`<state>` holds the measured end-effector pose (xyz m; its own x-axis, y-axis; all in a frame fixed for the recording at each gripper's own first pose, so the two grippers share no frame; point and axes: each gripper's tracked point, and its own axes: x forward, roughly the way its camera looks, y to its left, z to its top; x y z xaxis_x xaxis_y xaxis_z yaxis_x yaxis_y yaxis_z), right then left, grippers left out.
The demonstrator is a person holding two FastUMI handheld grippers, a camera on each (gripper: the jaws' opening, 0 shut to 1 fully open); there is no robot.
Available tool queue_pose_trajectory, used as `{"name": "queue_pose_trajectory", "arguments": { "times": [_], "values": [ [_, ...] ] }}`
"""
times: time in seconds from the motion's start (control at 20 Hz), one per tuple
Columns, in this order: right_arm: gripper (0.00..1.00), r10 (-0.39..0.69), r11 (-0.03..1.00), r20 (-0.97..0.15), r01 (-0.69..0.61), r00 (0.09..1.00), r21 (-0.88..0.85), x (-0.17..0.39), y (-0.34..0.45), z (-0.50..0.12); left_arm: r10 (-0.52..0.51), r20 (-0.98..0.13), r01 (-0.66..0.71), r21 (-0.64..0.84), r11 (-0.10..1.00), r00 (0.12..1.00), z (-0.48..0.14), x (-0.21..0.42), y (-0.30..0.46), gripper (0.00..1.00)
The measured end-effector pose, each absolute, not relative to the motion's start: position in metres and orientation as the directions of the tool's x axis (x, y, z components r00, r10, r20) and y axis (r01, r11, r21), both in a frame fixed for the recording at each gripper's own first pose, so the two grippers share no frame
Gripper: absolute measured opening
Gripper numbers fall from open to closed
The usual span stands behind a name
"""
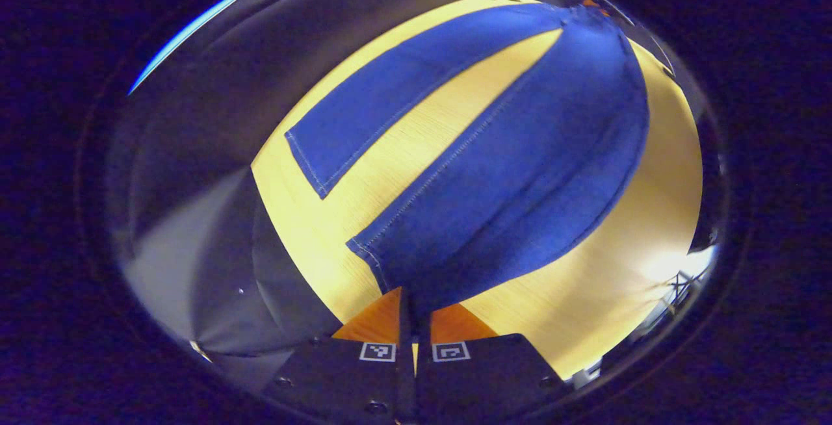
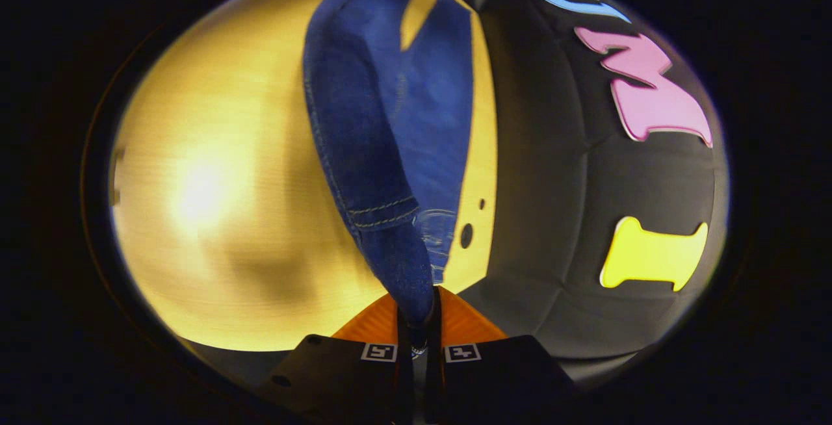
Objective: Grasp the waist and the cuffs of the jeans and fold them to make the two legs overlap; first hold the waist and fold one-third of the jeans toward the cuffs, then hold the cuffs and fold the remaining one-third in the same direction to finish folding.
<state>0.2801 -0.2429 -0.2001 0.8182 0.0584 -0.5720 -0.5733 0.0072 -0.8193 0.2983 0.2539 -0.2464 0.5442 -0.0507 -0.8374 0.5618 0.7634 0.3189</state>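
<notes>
Blue jeans (image 1: 520, 152) lie spread on a light wooden table (image 1: 624, 295), the two legs apart in a V. In the left gripper view my left gripper (image 1: 414, 311) is shut on the cuff of the near leg, the denim pinched between its orange fingers (image 1: 374, 324) and lifted off the wood. The far leg's cuff (image 1: 312, 158) lies flat at the table's left edge. In the right gripper view my right gripper (image 2: 419, 324) is shut on the waist end of the jeans (image 2: 383, 171), the denim raised and hanging from its fingers toward the far end.
The table (image 2: 214, 204) stretches wide to the left in the right gripper view, brightly lit. Its right edge has two small dark holes (image 2: 466, 235). The black cloth wall (image 2: 585, 217) stands just past that edge. Grey floor (image 1: 188, 269) lies beyond the table's left edge.
</notes>
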Motion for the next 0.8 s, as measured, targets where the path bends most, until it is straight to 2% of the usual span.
{"name": "queue_pose_trajectory", "arguments": {
  "times": [0.25, 0.5, 0.6, 0.7, 0.75, 0.8],
  "values": [
    [0.12, 0.015, 0.272, -0.543, -0.526, 0.84, -0.806, 0.385, -0.236, -0.17, -0.029, -0.844, 0.255, 0.129, 0.958, 0.535, -0.191, 0.356, 0.253, 0.06],
    [0.11, -0.106, 0.656, -0.648, -0.436, 0.754, -0.615, 0.469, -0.257, -0.206, -0.106, -0.829, 0.046, -0.096, 0.994, 0.549, -0.126, 0.388, 0.247, 0.06],
    [0.12, -0.14, 0.813, -0.712, -0.331, 0.688, -0.48, 0.482, -0.259, -0.231, -0.083, -0.826, 0.003, -0.098, 0.995, 0.557, -0.116, 0.392, 0.249, 0.11],
    [0.13, -0.168, 0.892, -0.732, -0.214, 0.66, -0.398, 0.497, -0.262, -0.237, -0.051, -0.823, 0.0, -0.062, 0.998, 0.566, -0.107, 0.394, 0.251, 0.11],
    [0.18, -0.163, 0.919, -0.74, -0.173, 0.653, -0.354, 0.498, -0.257, -0.236, -0.047, -0.829, 0.005, -0.054, 0.999, 0.558, -0.102, 0.394, 0.249, 0.25],
    [0.25, -0.173, 0.929, -0.745, -0.145, 0.644, -0.34, 0.497, -0.256, -0.235, -0.053, -0.837, 0.007, -0.059, 0.998, 0.544, -0.099, 0.389, 0.245, 0.29]
  ]
}}
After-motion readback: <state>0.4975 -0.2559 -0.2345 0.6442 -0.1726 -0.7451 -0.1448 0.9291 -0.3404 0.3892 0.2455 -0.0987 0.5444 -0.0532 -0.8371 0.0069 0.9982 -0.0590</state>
